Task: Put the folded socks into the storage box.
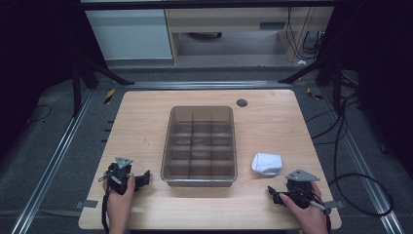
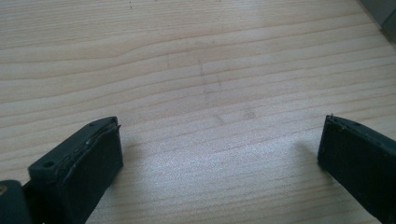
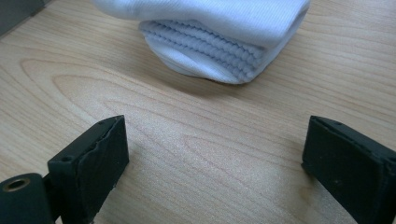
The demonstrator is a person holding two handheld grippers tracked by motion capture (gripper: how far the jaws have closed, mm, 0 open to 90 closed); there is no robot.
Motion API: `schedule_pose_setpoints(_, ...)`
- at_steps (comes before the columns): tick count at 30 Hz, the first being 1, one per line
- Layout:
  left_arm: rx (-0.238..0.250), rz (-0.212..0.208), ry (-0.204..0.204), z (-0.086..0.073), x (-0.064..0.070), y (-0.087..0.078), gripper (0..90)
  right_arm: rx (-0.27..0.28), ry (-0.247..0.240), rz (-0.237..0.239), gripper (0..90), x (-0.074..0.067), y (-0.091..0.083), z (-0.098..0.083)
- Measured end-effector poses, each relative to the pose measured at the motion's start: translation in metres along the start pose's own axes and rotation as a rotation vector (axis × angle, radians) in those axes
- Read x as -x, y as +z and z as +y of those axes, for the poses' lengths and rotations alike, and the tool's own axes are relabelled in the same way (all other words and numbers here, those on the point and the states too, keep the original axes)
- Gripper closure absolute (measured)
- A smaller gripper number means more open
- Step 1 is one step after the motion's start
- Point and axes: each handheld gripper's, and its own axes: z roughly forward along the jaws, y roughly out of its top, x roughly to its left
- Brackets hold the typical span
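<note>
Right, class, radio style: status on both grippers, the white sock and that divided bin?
Left gripper open, empty, on the table. Right gripper open, facing rolled white sock, not touching. Divided bin beside it, nothing in the way.

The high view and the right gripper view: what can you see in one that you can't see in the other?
High view alone: the whole table, the clear divided bin in its middle, the left tongs near its left corner, both of the person's hands, and the floor and furniture beyond. Right gripper view alone: the ribbed folds of the rolled white sock up close, and the right tongs open, with bare wood between the pads. Both share the sock, the wooden tabletop and the right tongs, which point toward the sock without touching it.
</note>
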Motion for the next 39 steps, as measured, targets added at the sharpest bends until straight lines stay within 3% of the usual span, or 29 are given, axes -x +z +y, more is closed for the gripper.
schedule_pose_setpoints(7, 0.001, 0.000, 0.000, -0.001, 0.001, -0.001, 0.0, -0.001, 0.016, -0.009, 5.9, 0.000, -0.002, -0.002)
schedule_pose_setpoints(9, 0.001, -0.001, 0.001, -0.001, 0.001, -0.001, 0.0, -0.003, 0.034, 0.014, 6.5, 0.002, -0.005, -0.002)
schedule_pose_setpoints(11, 0.001, -0.001, 0.001, -0.001, 0.001, -0.001, 0.0, -0.021, 0.021, 0.031, 6.3, 0.006, -0.009, 0.000)
schedule_pose_setpoints(17, -0.001, -0.001, 0.003, -0.001, 0.001, -0.001, 0.0, -0.092, -0.081, 0.031, 6.2, 0.023, -0.027, 0.021)
schedule_pose_setpoints(19, -0.001, -0.001, 0.002, -0.001, 0.001, -0.001, 0.0, -0.105, -0.093, 0.035, 5.6, 0.026, -0.029, 0.027)
schedule_pose_setpoints(21, -0.002, 0.000, 0.002, -0.001, 0.001, -0.001, 0.0, -0.134, -0.152, 0.050, 5.4, 0.036, -0.034, 0.043)
schedule_pose_setpoints(28, -0.001, 0.001, 0.001, -0.001, 0.001, -0.001, 0.0, -0.200, -0.276, 0.099, 9.7, 0.051, -0.034, 0.081)
schedule_pose_setpoints(34, -0.001, 0.001, 0.000, -0.001, 0.001, -0.001, 0.0, -0.248, -0.397, 0.155, 16.9, 0.049, -0.028, 0.106)
schedule_pose_setpoints(35, -0.001, 0.001, 0.000, -0.001, 0.001, -0.001, 0.0, -0.248, -0.397, 0.155, 16.9, 0.049, -0.028, 0.106)
schedule_pose_setpoints(36, -0.001, 0.002, 0.002, -0.001, 0.001, -0.001, 0.0, -0.269, -0.454, 0.170, 18.9, 0.042, -0.027, 0.115)
schedule_pose_setpoints(39, -0.001, 0.004, 0.000, -0.001, 0.001, -0.001, 0.0, -0.295, -0.500, 0.198, 20.4, 0.035, -0.027, 0.124)
